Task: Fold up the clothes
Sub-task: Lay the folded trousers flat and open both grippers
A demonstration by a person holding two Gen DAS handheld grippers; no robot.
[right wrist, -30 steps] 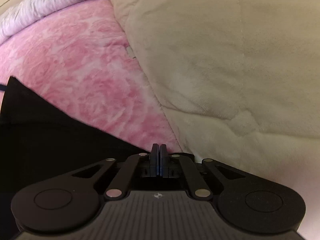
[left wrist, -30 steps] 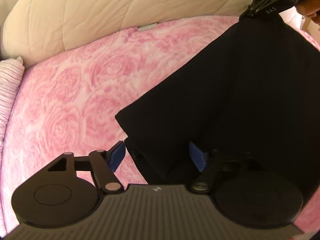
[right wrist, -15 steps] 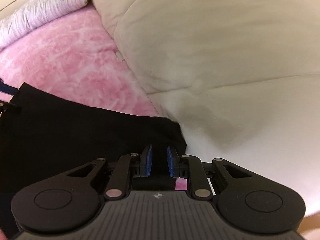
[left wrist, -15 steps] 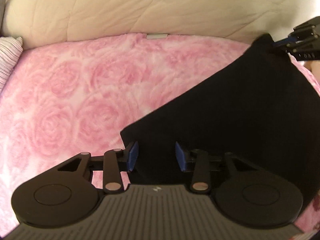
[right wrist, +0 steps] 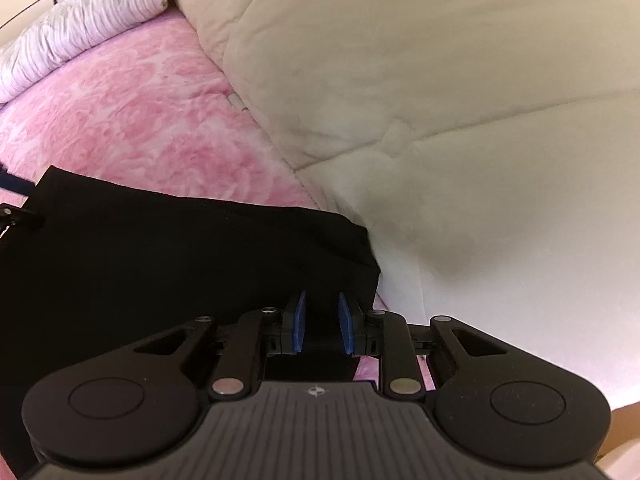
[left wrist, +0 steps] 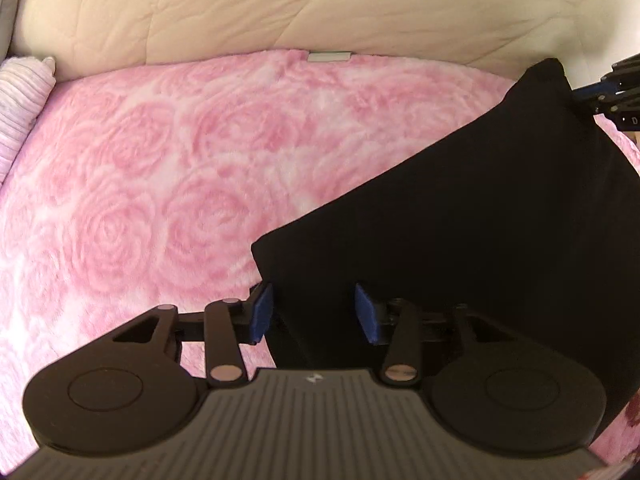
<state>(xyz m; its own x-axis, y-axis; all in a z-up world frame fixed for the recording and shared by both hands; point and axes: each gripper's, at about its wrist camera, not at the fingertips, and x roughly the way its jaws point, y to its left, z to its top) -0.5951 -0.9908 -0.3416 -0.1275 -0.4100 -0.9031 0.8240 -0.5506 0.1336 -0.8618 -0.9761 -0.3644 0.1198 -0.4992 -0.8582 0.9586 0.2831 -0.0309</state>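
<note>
A black garment lies flat on the pink rose-patterned bedspread. My left gripper is open, its blue pads either side of the garment's near left corner edge. My right gripper is open a little, just over the garment at its far right corner. The right gripper also shows at the right edge of the left wrist view, at the garment's far corner. The left gripper's tip shows at the left edge of the right wrist view.
A cream quilted comforter is piled along the far side of the bed, and it fills the right wrist view. A pale striped pillow lies at the left end; it also shows in the right wrist view.
My right gripper went from shut to slightly open and let the garment's corner down onto the bed. My left gripper narrowed somewhat, then widened a little. The garment now lies flatter.
</note>
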